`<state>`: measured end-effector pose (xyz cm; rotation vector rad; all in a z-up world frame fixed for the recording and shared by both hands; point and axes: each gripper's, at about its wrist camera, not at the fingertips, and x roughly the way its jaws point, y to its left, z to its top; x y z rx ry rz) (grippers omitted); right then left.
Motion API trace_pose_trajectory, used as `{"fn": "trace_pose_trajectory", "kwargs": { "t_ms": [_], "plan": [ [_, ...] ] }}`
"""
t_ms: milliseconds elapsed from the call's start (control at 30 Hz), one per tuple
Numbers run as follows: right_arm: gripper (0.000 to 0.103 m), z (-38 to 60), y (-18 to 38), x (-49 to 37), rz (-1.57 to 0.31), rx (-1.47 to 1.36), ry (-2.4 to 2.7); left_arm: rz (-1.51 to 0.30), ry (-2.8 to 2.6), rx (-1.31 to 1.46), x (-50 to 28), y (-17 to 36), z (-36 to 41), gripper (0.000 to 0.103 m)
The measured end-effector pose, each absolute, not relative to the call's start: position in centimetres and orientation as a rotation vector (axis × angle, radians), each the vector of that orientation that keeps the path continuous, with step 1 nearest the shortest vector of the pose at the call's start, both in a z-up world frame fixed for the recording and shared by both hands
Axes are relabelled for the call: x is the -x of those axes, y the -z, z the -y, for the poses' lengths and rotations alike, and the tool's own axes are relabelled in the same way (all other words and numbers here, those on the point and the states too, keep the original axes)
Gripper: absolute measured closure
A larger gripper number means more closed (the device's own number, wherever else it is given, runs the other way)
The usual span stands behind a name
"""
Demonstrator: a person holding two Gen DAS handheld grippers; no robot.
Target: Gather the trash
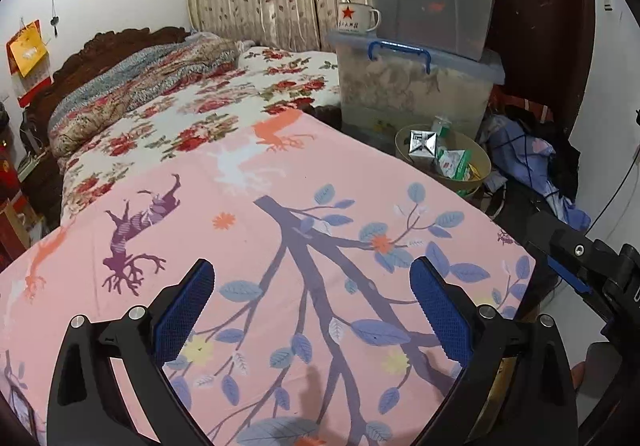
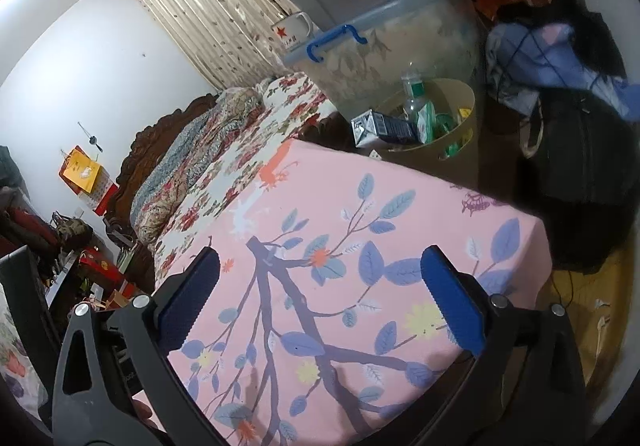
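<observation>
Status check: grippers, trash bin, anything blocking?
Left gripper open, empty. Right gripper open, empty. Trash bin beyond the pink sheet, holding a carton and bottle. Nothing in the way.

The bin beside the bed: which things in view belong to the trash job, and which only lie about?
Belong to the job:
bin
carton
bottle
left gripper, open
right gripper, open

Lying about:
mug
storage boxes
bed
clothes
</observation>
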<state>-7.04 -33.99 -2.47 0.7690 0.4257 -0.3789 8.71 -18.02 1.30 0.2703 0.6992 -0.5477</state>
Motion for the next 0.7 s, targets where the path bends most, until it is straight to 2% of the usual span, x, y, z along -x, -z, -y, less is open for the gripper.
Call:
{"fn": "trace_pose_trajectory", "kwargs": {
  "t_ms": [700],
  "plan": [
    [0.004, 32.9, 1.2, 7.8, -0.391, -0.749, 0.386, -0.625, 0.453, -0.267, -7.4, -3.5, 16.6, 0.009]
  ]
}}
